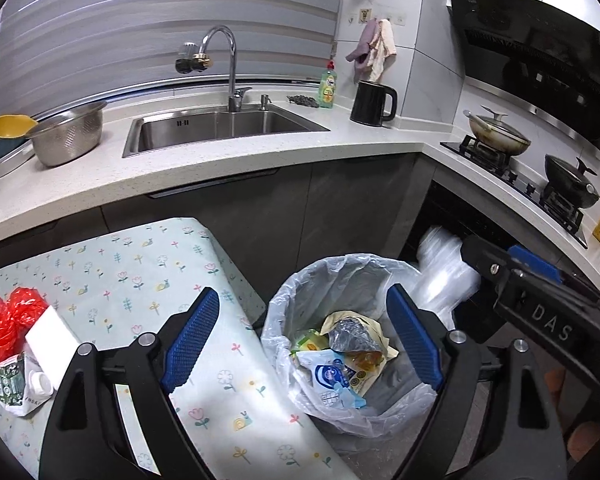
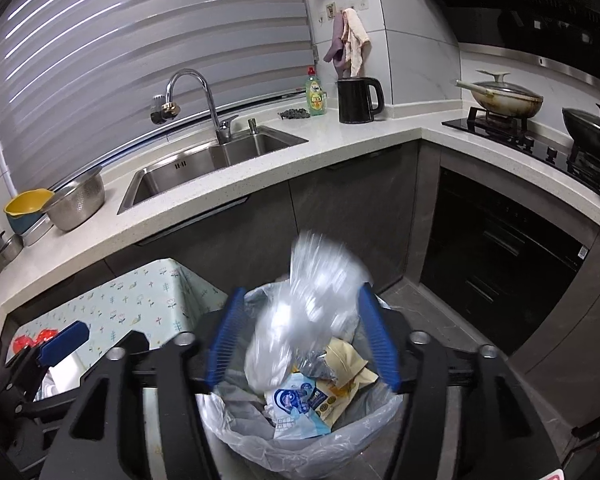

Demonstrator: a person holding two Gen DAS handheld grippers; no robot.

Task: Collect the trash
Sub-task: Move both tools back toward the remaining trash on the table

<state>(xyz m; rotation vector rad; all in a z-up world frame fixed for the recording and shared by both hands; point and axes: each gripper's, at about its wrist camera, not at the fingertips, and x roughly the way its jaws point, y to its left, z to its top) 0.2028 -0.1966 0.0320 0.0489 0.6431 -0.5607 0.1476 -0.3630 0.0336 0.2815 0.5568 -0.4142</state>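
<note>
Our left claw (image 1: 304, 340) hangs spread wide with nothing between its blue pads, one finger over the right edge of the flowered worktop (image 1: 148, 276) and the other over the trash bin (image 1: 364, 416). At the worktop's left edge we see a crumpled red wrapper (image 1: 8, 320), and just beside it a white box (image 1: 52, 336) and a green-and-white carton (image 1: 10, 380) lying together.

Right of the worktop, touching its edge, the bin stands on the floor, lined with a clear bag. Inside we see a beige pouch (image 1: 364, 324), a grey crinkled wrapper (image 1: 348, 336) on top of it, and a blue-and-white packet (image 1: 332, 380) toward the near side.

Further right, our right claw (image 2: 302, 340) is also spread apart above the bin's far rim. A clear plastic bag (image 2: 312, 312) sits blurred between its fingers, over the bin's opening; we cannot tell whether either pad is touching it. In the left wrist view the same bag shows as a pale blur beyond the bin's right rim, against the tip of the right claw.

Behind all this runs the kitchen counter with a steel colander (image 1: 70, 132), the sink (image 1: 220, 128), a green soap bottle (image 1: 327, 87), a black kettle (image 1: 372, 104), and two pans on the hob at the far right.
</note>
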